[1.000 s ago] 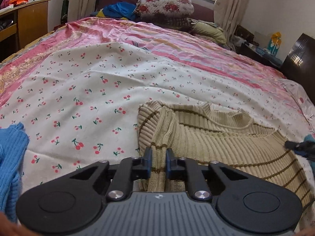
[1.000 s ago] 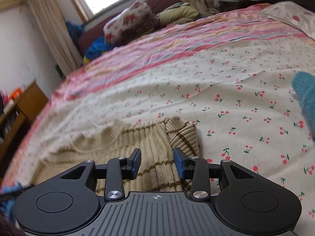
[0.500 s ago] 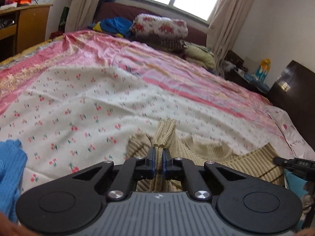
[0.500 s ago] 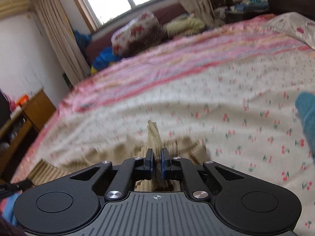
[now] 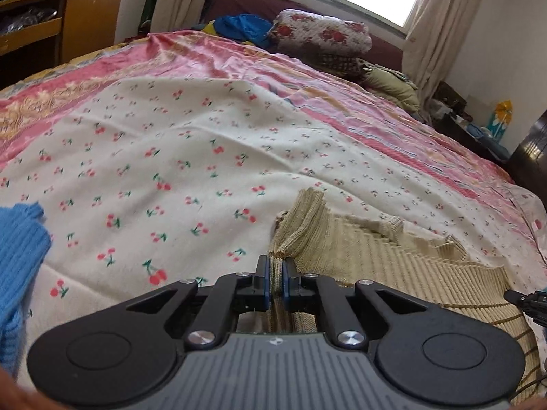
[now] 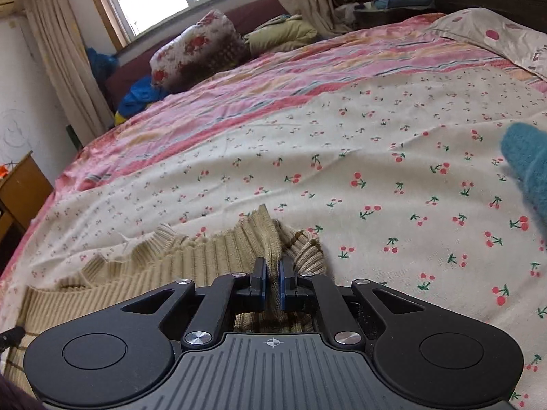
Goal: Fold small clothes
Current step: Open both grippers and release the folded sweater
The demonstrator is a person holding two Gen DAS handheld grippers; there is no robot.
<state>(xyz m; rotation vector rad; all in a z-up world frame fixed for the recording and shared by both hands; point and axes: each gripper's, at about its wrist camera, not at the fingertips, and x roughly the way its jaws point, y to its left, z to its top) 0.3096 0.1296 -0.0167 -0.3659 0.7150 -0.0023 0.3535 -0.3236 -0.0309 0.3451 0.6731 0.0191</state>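
A beige ribbed knit sweater with thin brown stripes [image 5: 393, 256] lies on the cherry-print bed sheet [image 5: 171, 171]. My left gripper [image 5: 276, 273] is shut on a bunched fold at the sweater's left side. My right gripper [image 6: 271, 273] is shut on a bunched fold at the sweater's right side [image 6: 205, 256], beside a ribbed cuff [image 6: 309, 251]. Both pinched folds stand up a little from the sheet. The tip of the right gripper [image 5: 526, 302] shows at the far right of the left wrist view.
A blue knit garment [image 5: 18, 256] lies at the left edge. A teal knit garment [image 6: 528, 167] lies at the right. Pillows and a floral quilt [image 5: 324, 34] are piled at the bed's far end. A wooden desk [image 5: 61, 24] stands at left, a dark headboard [image 5: 533, 157] at right.
Both grippers closed on the sweater's two sides, the right one from open, and lifted the folds. The sweater's top edge now stands bunched between them.
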